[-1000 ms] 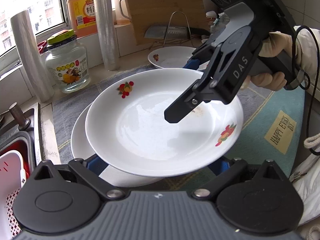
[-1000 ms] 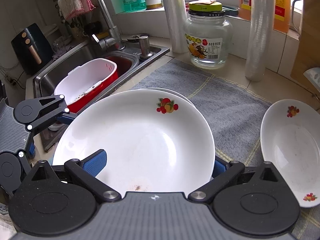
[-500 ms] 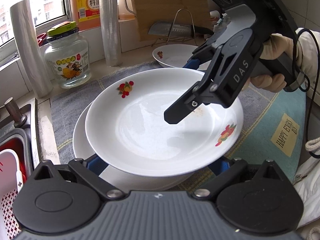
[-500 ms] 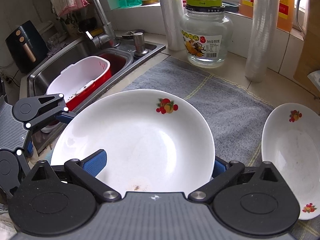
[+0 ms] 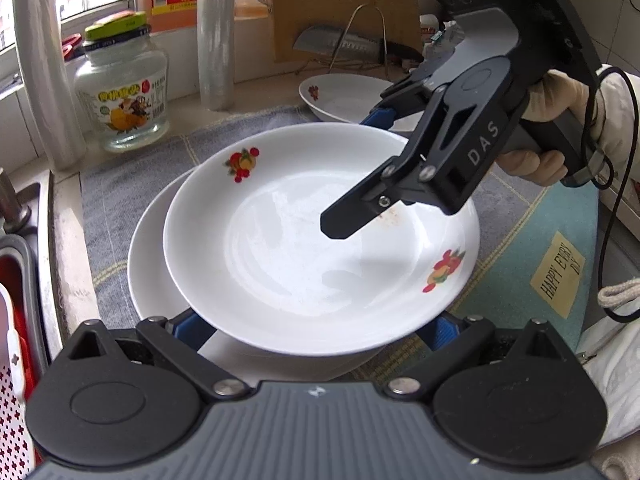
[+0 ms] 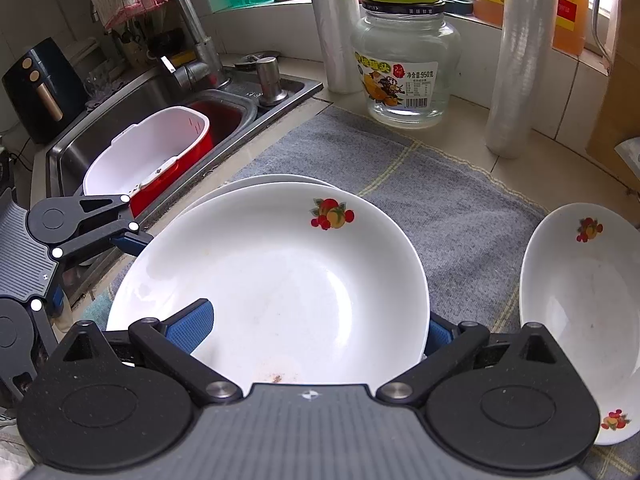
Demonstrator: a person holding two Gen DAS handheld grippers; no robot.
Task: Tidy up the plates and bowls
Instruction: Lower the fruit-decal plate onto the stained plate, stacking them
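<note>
A white deep plate with fruit prints (image 5: 304, 248) (image 6: 280, 280) is held over a second white plate (image 5: 156, 264) (image 6: 256, 182) lying on the grey mat. My left gripper (image 5: 316, 330) has its blue pads either side of the top plate's near rim, wide apart. My right gripper (image 6: 316, 328) holds the opposite rim, one blue pad (image 6: 188, 326) inside the plate, the other under its edge; it also shows in the left wrist view (image 5: 460, 148). A third white dish (image 5: 344, 96) (image 6: 584, 312) sits apart on the mat.
A glass jar (image 6: 404, 60) and two plastic-wrap rolls (image 6: 516, 60) stand by the window. The sink (image 6: 160, 104) with a red-and-white basket (image 6: 152, 152) lies left. A cutting board and knife rack (image 5: 352, 40) stand behind. A teal mat (image 5: 552, 272) lies right.
Both grippers and the top plate have moved back from the window and shifted slightly relative to the lower plate, which now shows more on the left. Grips are unchanged.
</note>
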